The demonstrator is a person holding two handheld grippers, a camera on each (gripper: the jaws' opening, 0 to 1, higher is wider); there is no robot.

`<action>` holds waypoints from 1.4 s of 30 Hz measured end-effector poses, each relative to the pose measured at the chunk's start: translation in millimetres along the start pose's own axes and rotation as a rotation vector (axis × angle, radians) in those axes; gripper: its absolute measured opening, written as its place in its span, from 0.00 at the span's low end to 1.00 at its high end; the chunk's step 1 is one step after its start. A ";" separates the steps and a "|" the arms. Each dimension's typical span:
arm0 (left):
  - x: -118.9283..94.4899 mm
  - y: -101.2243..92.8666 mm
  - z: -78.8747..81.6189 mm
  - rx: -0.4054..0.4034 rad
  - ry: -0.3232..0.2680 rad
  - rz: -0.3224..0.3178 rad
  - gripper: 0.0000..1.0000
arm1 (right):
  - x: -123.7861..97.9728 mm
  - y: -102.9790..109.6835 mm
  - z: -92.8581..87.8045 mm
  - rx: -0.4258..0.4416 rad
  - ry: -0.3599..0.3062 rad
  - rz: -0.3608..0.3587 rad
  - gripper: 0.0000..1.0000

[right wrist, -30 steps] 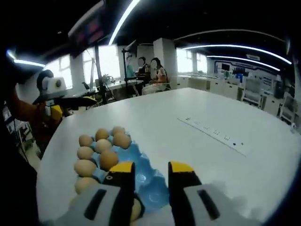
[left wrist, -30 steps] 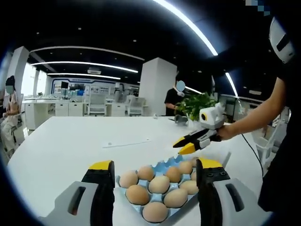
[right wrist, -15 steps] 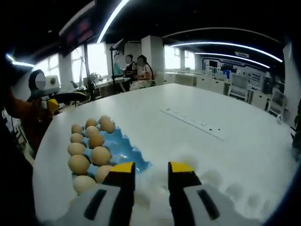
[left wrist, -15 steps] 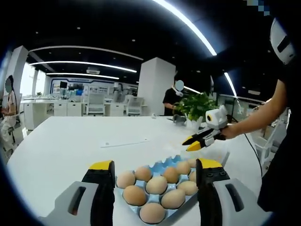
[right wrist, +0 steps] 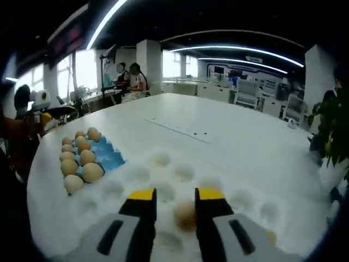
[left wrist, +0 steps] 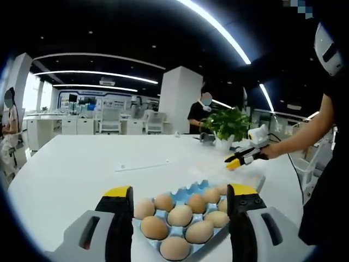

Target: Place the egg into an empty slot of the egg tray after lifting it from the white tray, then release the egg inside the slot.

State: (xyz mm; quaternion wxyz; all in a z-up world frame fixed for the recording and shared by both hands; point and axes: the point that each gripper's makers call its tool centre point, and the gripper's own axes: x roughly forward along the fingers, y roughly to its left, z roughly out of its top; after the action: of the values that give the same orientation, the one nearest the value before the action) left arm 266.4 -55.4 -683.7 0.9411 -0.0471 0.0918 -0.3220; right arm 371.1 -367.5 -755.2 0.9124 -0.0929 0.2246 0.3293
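Swung away from the blue egg tray, the right gripper now hangs over the white tray, fingers spread around a brown egg partly hidden between them. White tray's edges blur into the table. Left gripper, fingers spread and empty, frames the egg tray at 6 o'clock, its near end cut off.

The left gripper view looks low and close over the blue egg tray across the worktop. The right gripper view faces back from the white tray, apparently sharing the egg tray.
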 end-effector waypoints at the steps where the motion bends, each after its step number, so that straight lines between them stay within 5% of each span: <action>1: 0.0 -0.3 0.0 -0.001 0.001 0.000 0.70 | -1.0 -0.8 -1.6 -0.003 0.006 -0.002 0.28; 8: -1.7 1.6 2.6 -0.002 -0.010 0.012 0.71 | -4.3 -6.4 -19.1 -0.021 0.062 -0.010 0.27; 13: -2.2 1.8 2.2 -0.003 -0.006 0.010 0.70 | 1.7 -2.6 -22.5 -0.185 0.102 0.017 0.28; 29: -2.5 4.9 5.5 0.006 -0.012 0.021 0.71 | -1.1 -5.9 -17.8 -0.110 0.103 0.012 0.25; 42: 1.0 5.4 1.3 0.006 -0.002 0.016 0.71 | 2.7 25.1 20.1 -0.097 0.013 0.084 0.25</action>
State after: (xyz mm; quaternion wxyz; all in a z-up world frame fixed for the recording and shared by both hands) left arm 270.6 -51.7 -683.4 0.9438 -0.0440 0.0902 -0.3149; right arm 363.9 -340.4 -739.3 0.8907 -0.1296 0.2181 0.3772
